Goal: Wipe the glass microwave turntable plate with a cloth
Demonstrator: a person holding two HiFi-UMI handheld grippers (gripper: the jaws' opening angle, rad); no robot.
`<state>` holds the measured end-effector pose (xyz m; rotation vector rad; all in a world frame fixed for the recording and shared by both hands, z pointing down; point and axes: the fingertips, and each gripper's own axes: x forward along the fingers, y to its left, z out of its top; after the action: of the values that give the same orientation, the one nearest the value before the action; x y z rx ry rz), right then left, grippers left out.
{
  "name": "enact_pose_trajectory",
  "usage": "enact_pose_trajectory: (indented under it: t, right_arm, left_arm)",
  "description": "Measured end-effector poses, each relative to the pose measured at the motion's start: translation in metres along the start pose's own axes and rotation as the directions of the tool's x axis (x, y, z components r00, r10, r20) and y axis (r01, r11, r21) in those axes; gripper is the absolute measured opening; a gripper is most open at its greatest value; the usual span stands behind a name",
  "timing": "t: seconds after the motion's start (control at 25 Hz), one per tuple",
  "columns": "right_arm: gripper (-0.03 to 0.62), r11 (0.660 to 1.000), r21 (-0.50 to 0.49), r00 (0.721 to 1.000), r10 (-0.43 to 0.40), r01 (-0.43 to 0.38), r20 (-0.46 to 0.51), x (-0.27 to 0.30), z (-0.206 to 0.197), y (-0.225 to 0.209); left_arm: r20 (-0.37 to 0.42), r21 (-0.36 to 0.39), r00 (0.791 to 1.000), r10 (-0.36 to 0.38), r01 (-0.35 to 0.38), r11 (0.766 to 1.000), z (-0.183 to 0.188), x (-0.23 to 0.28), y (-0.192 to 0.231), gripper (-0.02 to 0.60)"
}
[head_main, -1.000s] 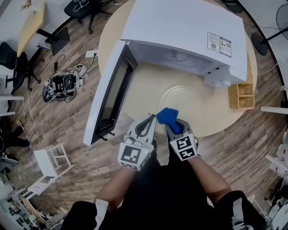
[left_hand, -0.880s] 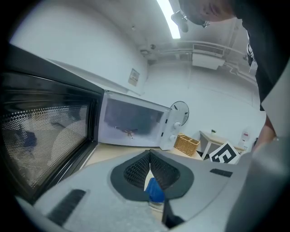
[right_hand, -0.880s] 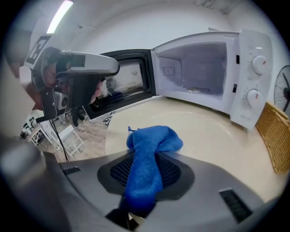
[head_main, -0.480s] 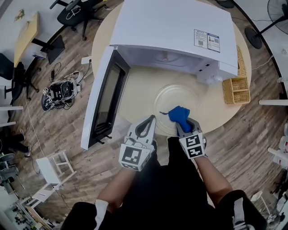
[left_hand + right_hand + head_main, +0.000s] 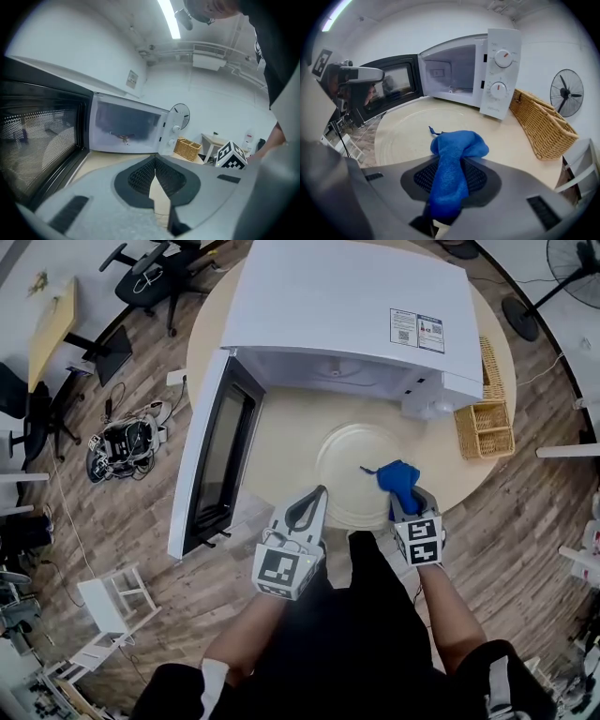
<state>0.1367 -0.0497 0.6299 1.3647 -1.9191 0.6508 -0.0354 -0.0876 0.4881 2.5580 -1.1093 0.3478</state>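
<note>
The clear glass turntable plate [image 5: 361, 470] lies flat on the round beige table [image 5: 281, 442], in front of the open white microwave [image 5: 347, 306]. My right gripper [image 5: 401, 491] is shut on a blue cloth [image 5: 396, 476], whose bunched end hangs over the plate's right rim. In the right gripper view the blue cloth [image 5: 454, 161] sticks out between the jaws above the plate [image 5: 417, 131]. My left gripper [image 5: 314, 498] is shut with nothing in it, at the table's near edge by the plate's near-left rim. The left gripper [image 5: 154, 174] points toward the microwave's cavity [image 5: 124, 129].
The microwave door [image 5: 211, 460] stands swung open on the left, reaching past the table's edge. A wicker basket [image 5: 485, 427] sits on the table right of the microwave. Office chairs [image 5: 155, 268], cables and a white stool [image 5: 112, 601] are on the wooden floor to the left.
My right gripper has carried the blue cloth to the right and a little forward, from the table's near edge to above the plate's right side. The left gripper has hardly moved.
</note>
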Motion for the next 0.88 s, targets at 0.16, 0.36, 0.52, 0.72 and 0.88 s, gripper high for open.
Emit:
enact_pose_trajectory:
  t: [0.16,0.36,0.52,0.72,0.88]
  right_arm:
    - [0.103,1.000,0.003,1.000,-0.016,0.016,-0.005,-0.003,-0.003,-0.007]
    - [0.104,1.000,-0.012,0.999,-0.005,0.005,0.037,-0.011,0.016,-0.008]
    - [0.104,1.000,-0.012,0.991,0.021,-0.019,0.134,-0.027,0.053,-0.004]
    - [0.104,0.999,-0.042,0.952,0.030,-0.018,0.306,-0.063,0.120,0.001]
    - [0.104,0.998,-0.054,0.903,0.009,0.015,0.429,-0.096,0.171,-0.001]
  left_arm:
    - [0.017,0.018,1.000,0.005,-0.005,1.000,0.005,-0.002,-0.002,0.006]
    - [0.044,0.028,0.999,0.010,-0.012,1.000,0.020,-0.002,-0.003,0.006]
    - [0.065,0.043,0.998,0.013,-0.016,0.999,0.031,-0.005,-0.003,0.006]
    - [0.114,0.062,0.992,0.057,-0.064,0.996,0.057,-0.008,0.010,0.006]
    - [0.165,0.080,0.982,0.095,-0.109,0.991,0.088,-0.013,0.027,0.006]
